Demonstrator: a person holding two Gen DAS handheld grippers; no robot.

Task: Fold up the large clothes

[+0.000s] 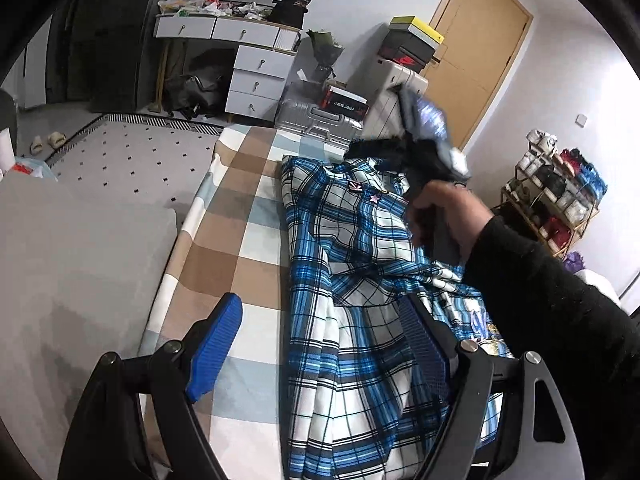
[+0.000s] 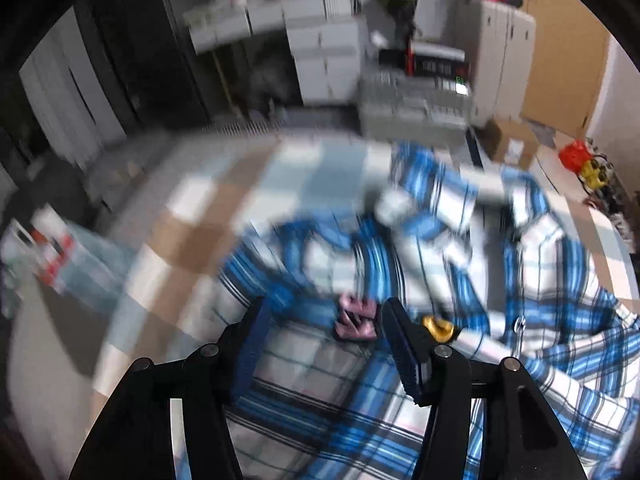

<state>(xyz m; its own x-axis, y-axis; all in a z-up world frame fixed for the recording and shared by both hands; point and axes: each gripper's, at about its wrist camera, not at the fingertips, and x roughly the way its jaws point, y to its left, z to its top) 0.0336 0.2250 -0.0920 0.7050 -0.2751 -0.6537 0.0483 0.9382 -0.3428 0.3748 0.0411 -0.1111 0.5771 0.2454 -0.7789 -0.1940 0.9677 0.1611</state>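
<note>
Where the plaid shirt [image 1: 352,264] ends, suitcases [image 1: 320,120] stand.

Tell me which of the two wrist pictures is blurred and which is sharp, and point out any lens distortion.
Left wrist view: sharp; the plaid shirt and checked bedsheet show crisp lines, though the person's hand is slightly smeared. Right wrist view: heavy motion blur over the shirt and furniture, while the right gripper itself stays clear. Both views: fisheye bending, dark corners, straight edges like the door curve.

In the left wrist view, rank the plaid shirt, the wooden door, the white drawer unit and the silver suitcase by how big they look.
1. plaid shirt, though it lies nearest the camera
2. wooden door
3. white drawer unit
4. silver suitcase, partly hidden
</note>
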